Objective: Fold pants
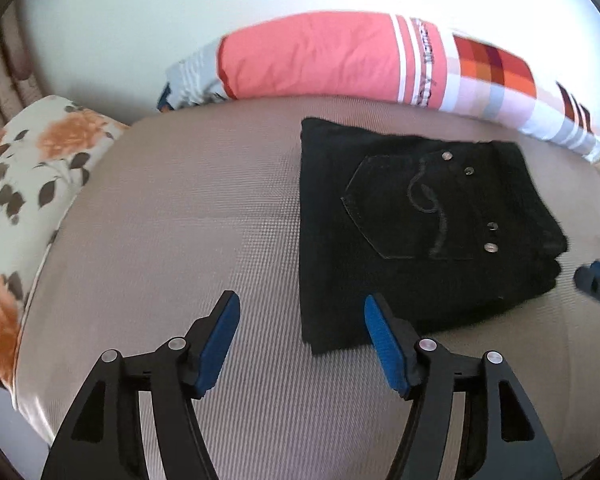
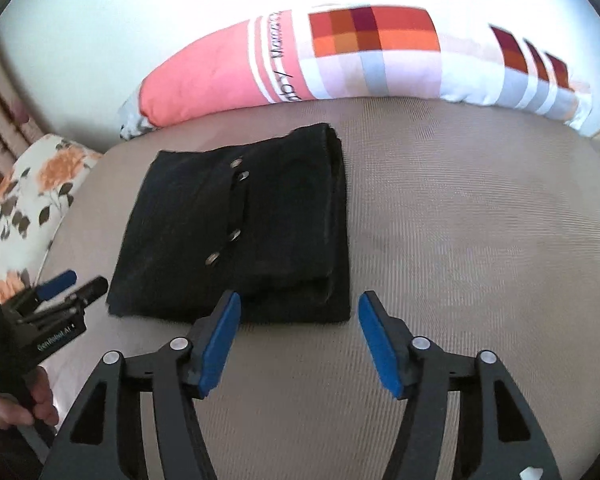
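Note:
Black pants [image 1: 420, 220] lie folded into a thick rectangle on a beige woven mat [image 1: 180, 220], back pocket and metal studs facing up. My left gripper [image 1: 300, 298] hovers open at the bundle's near left corner, with nothing between its blue pads. In the right wrist view the pants [image 2: 240, 220] sit left of centre. My right gripper [image 2: 299, 296] stands open just in front of their near right edge, gripping nothing. The left gripper [image 2: 76, 284] also shows at the left, held by a hand [image 2: 40, 400]. The tip of the right gripper [image 1: 598, 280] peeks in at the right edge.
A long pink and checkered bolster [image 1: 340, 56] [image 2: 300, 52] lies along the far side of the mat against a pale wall. A floral pillow [image 1: 32, 168] [image 2: 40, 184] sits at the left end. The mat [image 2: 480, 220] stretches bare to the right of the pants.

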A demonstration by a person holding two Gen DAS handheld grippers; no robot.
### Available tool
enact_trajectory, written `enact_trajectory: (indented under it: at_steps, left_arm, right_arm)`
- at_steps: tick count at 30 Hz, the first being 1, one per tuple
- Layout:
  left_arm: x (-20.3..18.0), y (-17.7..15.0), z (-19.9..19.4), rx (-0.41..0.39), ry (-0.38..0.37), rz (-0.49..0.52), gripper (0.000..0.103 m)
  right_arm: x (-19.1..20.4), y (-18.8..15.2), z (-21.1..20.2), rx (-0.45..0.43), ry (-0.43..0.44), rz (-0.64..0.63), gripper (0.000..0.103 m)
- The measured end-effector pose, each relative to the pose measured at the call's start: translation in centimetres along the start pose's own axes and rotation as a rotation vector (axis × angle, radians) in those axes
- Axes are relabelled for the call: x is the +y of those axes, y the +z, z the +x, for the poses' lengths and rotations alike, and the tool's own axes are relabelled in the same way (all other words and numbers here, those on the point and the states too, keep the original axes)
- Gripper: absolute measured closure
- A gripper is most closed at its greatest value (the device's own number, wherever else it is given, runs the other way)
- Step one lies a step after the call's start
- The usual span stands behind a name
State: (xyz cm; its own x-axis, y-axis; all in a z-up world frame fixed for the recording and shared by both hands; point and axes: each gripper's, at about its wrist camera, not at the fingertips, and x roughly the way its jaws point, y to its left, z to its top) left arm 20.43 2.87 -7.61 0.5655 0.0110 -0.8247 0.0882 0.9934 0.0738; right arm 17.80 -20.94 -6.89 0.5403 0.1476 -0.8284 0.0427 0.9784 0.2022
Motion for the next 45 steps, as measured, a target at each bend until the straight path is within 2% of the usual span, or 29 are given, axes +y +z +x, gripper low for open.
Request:
enact_trajectory:
  at_steps: [7, 10, 15, 29, 45]
  left_arm:
    - [0.0, -2.3, -4.4, -0.060, 0.022, -0.014, 0.037]
    - [0.0, -3.2, -5.7, -0.079, 0.035, -0.013, 0.037]
    - [0.5, -4.0, -7.0, -0.095, 0.035, -0.027, 0.037]
    - [1.2, -5.4, -7.3, -0.081, 0.038, -0.053, 0.037]
    - [0.7, -5.7, -7.5, -0.081, 0.036, -0.044, 0.037]
  right_arm:
    - [3.6, -3.0, -2.7, -0.070, -0.030, -0.060, 0.036]
    - [4.8, -3.9, -3.3, -0.083, -0.037, -0.084, 0.029]
    - [6.8, -5.0, -4.0, -0.109, -0.058, -0.132, 0.028]
    - [8.7, -6.8, -3.9, -0.087, -0.048, -0.172, 0.025]
    - [8.8, -7.4, -3.3, -0.060, -0.043, -0.163, 0.024]
